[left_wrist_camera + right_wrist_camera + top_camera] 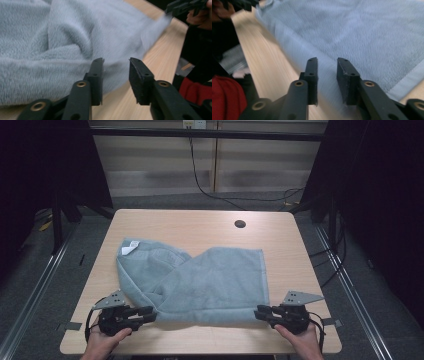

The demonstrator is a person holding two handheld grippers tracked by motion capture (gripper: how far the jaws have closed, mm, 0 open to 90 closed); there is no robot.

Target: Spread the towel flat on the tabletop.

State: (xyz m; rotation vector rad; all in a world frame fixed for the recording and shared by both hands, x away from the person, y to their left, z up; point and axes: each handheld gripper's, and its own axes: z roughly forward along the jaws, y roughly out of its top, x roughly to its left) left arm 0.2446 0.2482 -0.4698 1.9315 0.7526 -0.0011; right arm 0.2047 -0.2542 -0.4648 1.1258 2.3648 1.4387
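A grey-blue towel [210, 280] lies rumpled on the wooden table [200, 222], its left part folded over, with a white label [131, 247] at the far left corner. My left gripper [152, 312] sits at the towel's near left corner. In the left gripper view the towel [62, 37] lies just beyond the left gripper [116, 65], whose jaws stand apart, open. My right gripper [257, 312] is at the near right corner. Its own view has the right gripper [327, 63] open over the towel's hem [362, 32], nothing pinched.
A dark round hole [240, 224] sits in the table's far right part. Bare wood runs along the front edge and the far side. Black cables [200, 180] trail on the floor behind the table, and dark curtains stand at both sides.
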